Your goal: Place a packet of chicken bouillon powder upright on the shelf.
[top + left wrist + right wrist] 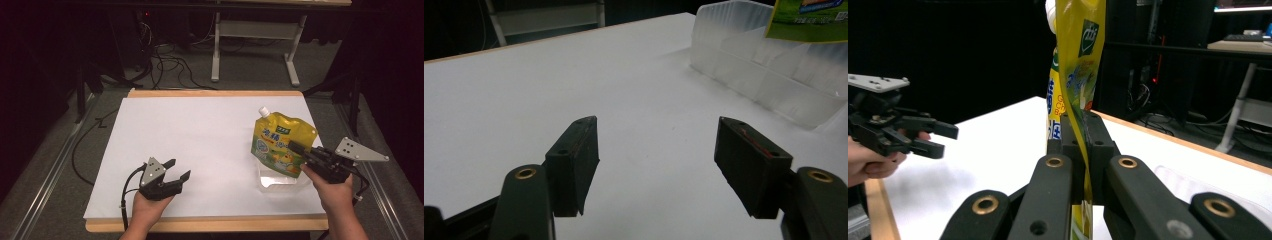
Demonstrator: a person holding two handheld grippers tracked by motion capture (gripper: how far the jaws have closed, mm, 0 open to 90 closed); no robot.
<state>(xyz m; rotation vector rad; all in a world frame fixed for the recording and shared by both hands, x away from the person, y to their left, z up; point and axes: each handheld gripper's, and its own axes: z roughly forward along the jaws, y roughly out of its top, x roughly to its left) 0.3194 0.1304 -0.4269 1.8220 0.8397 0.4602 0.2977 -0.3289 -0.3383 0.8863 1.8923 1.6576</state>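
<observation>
A yellow-green spouted pouch with a white cap is held up over a clear plastic tray at the right of the white table. My right gripper is shut on the pouch's right edge; in the right gripper view the jaws pinch the pouch edge-on. My left gripper rests low near the front left, open, with nothing between its fingers. In the left gripper view the tray lies ahead to the right, with the pouch's bottom edge hanging above it.
The white sheet covers a wooden board with a pale wood rim. Beyond the far edge are cables on the floor and a white table frame. The surroundings are dark.
</observation>
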